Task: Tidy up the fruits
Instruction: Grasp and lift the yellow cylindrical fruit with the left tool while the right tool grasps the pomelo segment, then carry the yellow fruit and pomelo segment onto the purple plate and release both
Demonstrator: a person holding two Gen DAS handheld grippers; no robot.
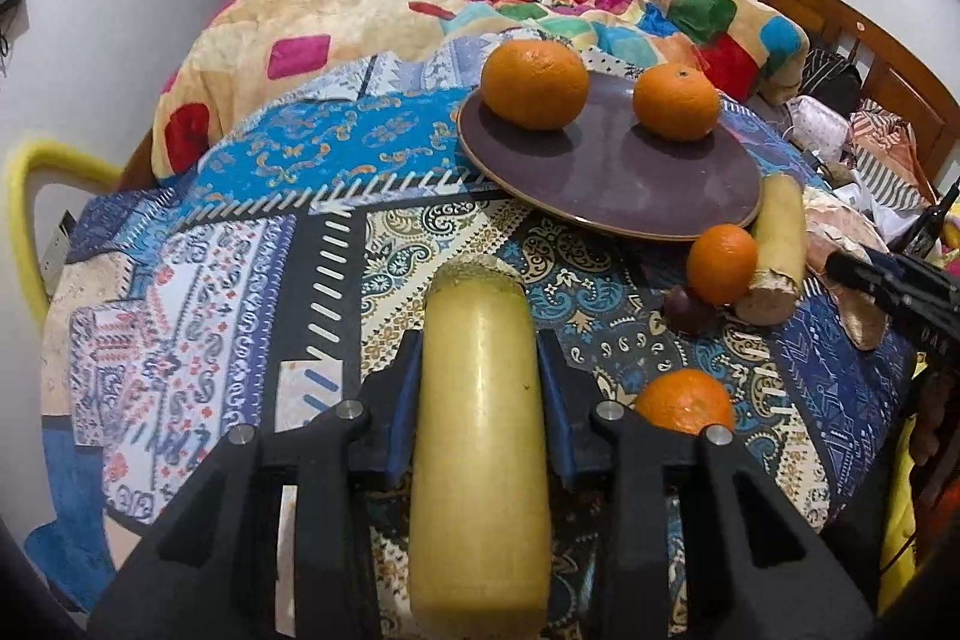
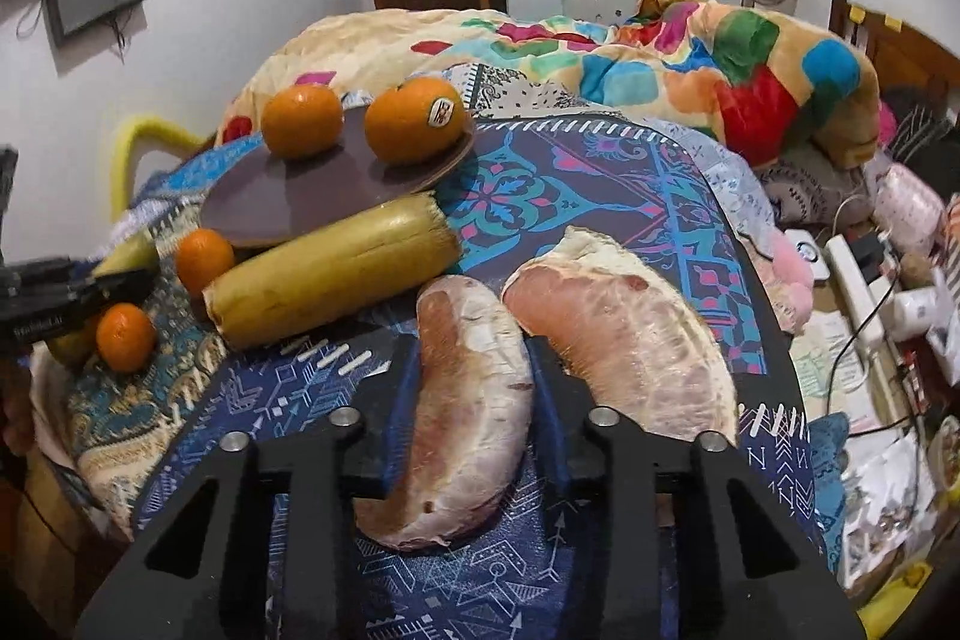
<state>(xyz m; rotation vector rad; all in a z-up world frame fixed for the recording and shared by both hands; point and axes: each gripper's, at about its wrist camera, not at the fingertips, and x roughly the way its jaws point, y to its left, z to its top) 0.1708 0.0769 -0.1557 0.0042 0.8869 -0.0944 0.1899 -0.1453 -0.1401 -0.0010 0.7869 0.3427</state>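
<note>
My left gripper is shut on a yellow sugarcane piece, held above the patterned cloth. A brown plate ahead carries two oranges. A small orange, a second cane piece and a dark fruit lie right of the plate; another orange sits by my right finger. My right gripper is shut on a pomelo segment. A second pomelo segment lies to its right. The plate and cane piece show at left.
The fruit lies on a patterned cloth over a bed. A colourful blanket is heaped behind. Clutter with cables and boxes lies at the right. A yellow chair back stands at the left edge.
</note>
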